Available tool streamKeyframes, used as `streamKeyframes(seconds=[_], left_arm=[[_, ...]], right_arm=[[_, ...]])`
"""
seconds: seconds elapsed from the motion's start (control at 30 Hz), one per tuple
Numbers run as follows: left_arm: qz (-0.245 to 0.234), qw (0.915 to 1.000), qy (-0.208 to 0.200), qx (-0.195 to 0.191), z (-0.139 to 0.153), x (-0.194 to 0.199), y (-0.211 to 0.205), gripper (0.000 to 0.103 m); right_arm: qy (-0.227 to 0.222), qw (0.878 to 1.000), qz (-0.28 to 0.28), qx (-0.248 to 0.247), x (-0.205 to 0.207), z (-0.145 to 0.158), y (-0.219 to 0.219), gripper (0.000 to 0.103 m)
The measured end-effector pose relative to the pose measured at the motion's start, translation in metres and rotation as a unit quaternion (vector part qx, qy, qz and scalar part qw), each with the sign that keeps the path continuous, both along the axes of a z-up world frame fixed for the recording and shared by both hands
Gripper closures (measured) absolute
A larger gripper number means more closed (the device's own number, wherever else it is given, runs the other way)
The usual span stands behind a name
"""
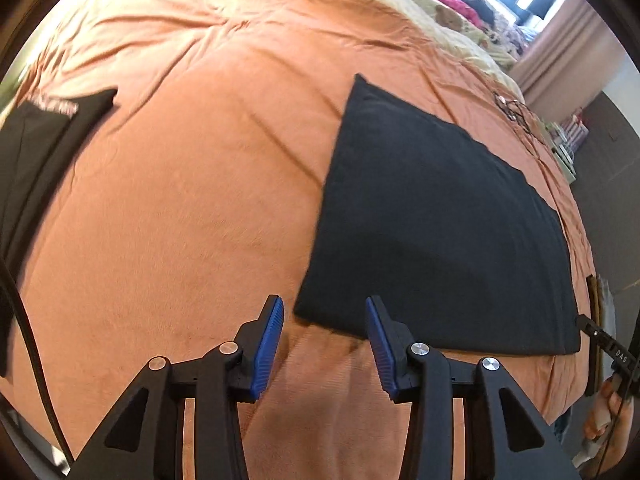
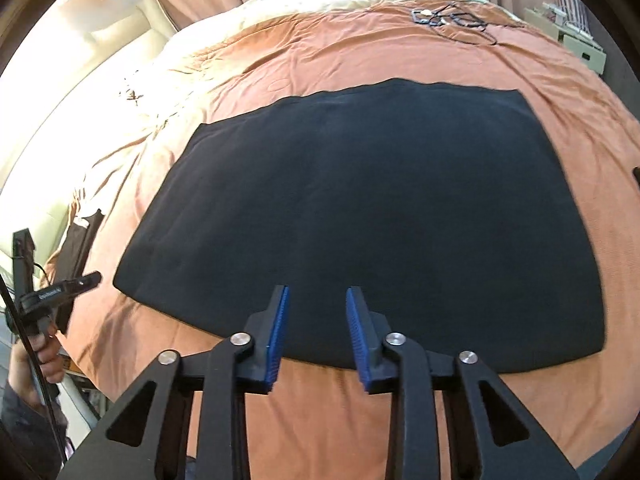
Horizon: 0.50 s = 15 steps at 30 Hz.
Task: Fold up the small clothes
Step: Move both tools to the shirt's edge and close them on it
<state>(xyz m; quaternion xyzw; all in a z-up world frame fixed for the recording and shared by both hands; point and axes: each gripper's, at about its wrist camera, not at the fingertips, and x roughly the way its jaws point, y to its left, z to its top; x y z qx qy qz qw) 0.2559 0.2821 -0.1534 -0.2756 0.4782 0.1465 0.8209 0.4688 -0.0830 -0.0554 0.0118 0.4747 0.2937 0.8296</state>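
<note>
Black folded garment (image 2: 360,216) lies flat on one orange bedspread (image 1: 180,220).

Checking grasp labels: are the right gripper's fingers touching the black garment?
Apart. The right wrist view shows the right gripper open above the black garment, nothing between its fingers.

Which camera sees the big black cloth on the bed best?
The right wrist view: the black cloth lies flat and whole, filling the middle, all edges visible. The left wrist view shows it off to the right side, at a slant, with its near right corner close to the picture's edge.
</note>
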Motion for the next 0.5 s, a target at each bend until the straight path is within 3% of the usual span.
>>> streamKeyframes(seconds=[0.17,0.33,0.5], left_arm=[[0.016,0.9985,0.000,-0.051,-0.020,-0.006,0.012,0.058],[0.030,0.9964,0.005,-0.079,-0.038,-0.006,0.018,0.059],[0.042,0.9909,-0.027,-0.126,-0.043,-0.010,0.025,0.059]], right_arm=[[0.010,1.000,0.012,-0.003,0.010,-0.013,0.013,0.080],[0.025,1.000,0.012,0.004,0.018,-0.021,0.022,0.081],[0.032,0.999,0.011,0.008,0.021,-0.025,0.025,0.081]])
